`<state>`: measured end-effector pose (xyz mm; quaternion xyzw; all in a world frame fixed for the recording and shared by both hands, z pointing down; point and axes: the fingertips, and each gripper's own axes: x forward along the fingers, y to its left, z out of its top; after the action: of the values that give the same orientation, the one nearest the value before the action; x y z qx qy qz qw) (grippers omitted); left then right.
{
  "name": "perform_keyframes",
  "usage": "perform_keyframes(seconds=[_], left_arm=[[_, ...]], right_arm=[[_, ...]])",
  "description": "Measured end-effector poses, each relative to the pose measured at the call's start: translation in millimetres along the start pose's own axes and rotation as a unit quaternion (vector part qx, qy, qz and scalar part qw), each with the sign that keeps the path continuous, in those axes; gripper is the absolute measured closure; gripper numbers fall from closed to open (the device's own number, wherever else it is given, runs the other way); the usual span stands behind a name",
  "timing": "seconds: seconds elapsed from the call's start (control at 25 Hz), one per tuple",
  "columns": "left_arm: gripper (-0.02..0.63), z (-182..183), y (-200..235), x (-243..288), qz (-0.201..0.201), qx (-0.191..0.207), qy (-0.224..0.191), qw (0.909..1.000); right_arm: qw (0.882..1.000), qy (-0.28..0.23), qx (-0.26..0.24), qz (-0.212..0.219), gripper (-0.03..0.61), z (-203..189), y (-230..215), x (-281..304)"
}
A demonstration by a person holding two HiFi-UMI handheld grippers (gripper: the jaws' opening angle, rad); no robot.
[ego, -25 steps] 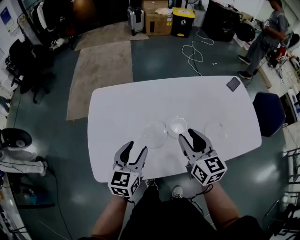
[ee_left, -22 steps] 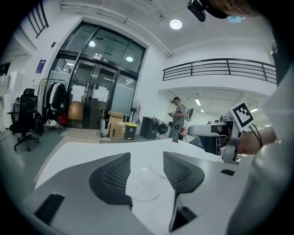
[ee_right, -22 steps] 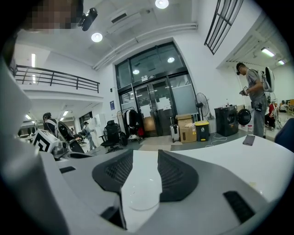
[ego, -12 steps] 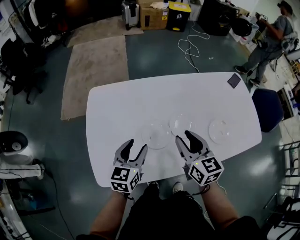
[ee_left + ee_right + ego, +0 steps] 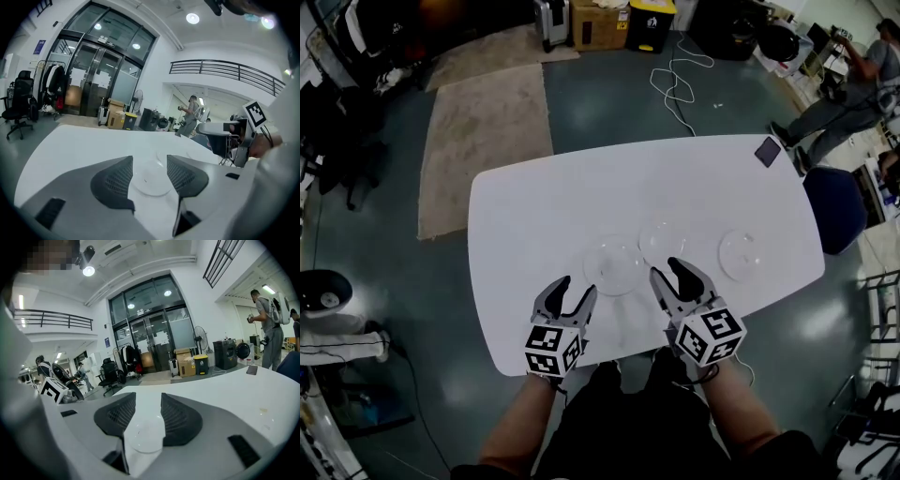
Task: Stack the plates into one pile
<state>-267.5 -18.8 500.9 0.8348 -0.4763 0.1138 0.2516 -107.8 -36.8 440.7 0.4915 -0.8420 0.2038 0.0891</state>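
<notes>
Table (image 5: pixel 534 206): left gripper (image 5: pixel 576 286) nearer plate (image 5: pixel 614 264)

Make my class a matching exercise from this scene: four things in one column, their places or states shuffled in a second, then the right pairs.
1 phone
2 rug
3 blue chair
4 left gripper

A on the floor beyond the table
B open, just short of the left plate
C table's far right corner
D beside the table's right end

Pairs: 1-C; 2-A; 3-D; 4-B

Table (image 5: pixel 534 216): plain white. Left plate (image 5: pixel 613 265), centre plate (image 5: pixel 665 238), right plate (image 5: pixel 743 255): clear, colourless. Left gripper (image 5: pixel 577 286), right gripper (image 5: pixel 665 269): grey, black-and-white square-marker pattern. Rug (image 5: pixel 487 141), upper left: beige. Floor (image 5: pixel 609 103): dark blue-grey.
</notes>
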Motion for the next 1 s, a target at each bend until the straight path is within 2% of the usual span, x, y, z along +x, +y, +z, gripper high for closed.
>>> perform_keyframes(seconds=[0.28,0.52,1.0], left_arm=[[0.382,-14.7,4.0,12.7,0.013,-0.020,0.018,0.9996],[0.382,-21.1,6.0,19.5,0.028,-0.027,0.028,0.9988],[0.382,-32.3,8.7,33.7,0.049,-0.040,0.039,0.9973]], right_arm=[[0.999,0.028,-0.012,0.019,0.397,-17.5,-2.9,10.2],[0.997,0.070,-0.013,0.034,0.397,-51.3,-12.0,26.8],[0.986,0.159,0.050,0.028,0.400,-130.6,-39.0,52.3]])
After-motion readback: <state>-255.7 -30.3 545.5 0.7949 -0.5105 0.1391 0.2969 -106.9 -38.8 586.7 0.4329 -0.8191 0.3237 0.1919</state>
